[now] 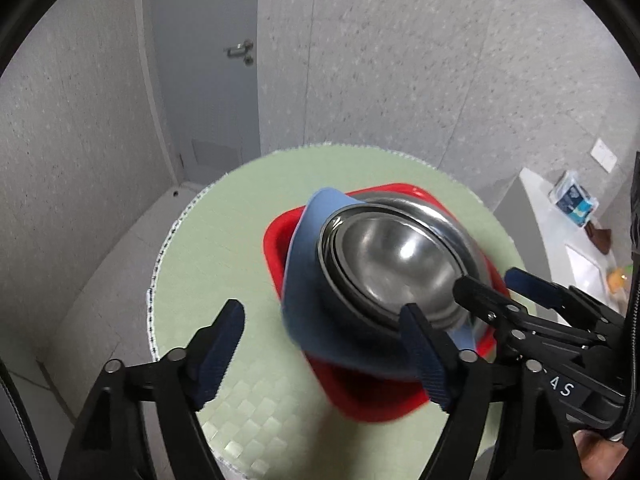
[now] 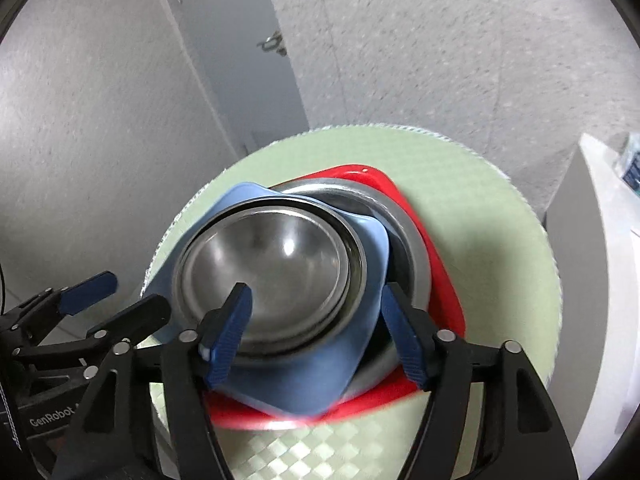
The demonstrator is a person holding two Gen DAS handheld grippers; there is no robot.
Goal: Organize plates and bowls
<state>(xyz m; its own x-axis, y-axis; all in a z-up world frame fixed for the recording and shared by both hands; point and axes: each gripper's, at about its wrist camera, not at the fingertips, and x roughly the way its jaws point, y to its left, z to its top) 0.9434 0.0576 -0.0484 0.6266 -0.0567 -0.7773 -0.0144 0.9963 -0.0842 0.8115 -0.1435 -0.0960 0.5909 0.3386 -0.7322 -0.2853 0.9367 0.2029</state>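
A stack of dishes sits on a round table with a green woven mat (image 1: 224,248). At the bottom is a red square plate (image 1: 360,392), then a steel dish (image 2: 412,256), a blue square plate (image 1: 304,280) and nested steel bowls (image 1: 396,264) on top. My left gripper (image 1: 324,348) is open, just in front of the stack's left side. My right gripper (image 2: 316,332) is open above the stack's near edge, one finger (image 2: 232,328) over the bowl, the other (image 2: 404,336) outside the blue plate (image 2: 296,384). The right gripper (image 1: 496,292) also shows in the left wrist view.
A grey door (image 1: 208,60) with a handle and speckled walls stand behind the table. A white counter (image 1: 568,240) with a blue packet (image 1: 574,200) is at the right. The left gripper (image 2: 120,296) shows at the left of the right wrist view.
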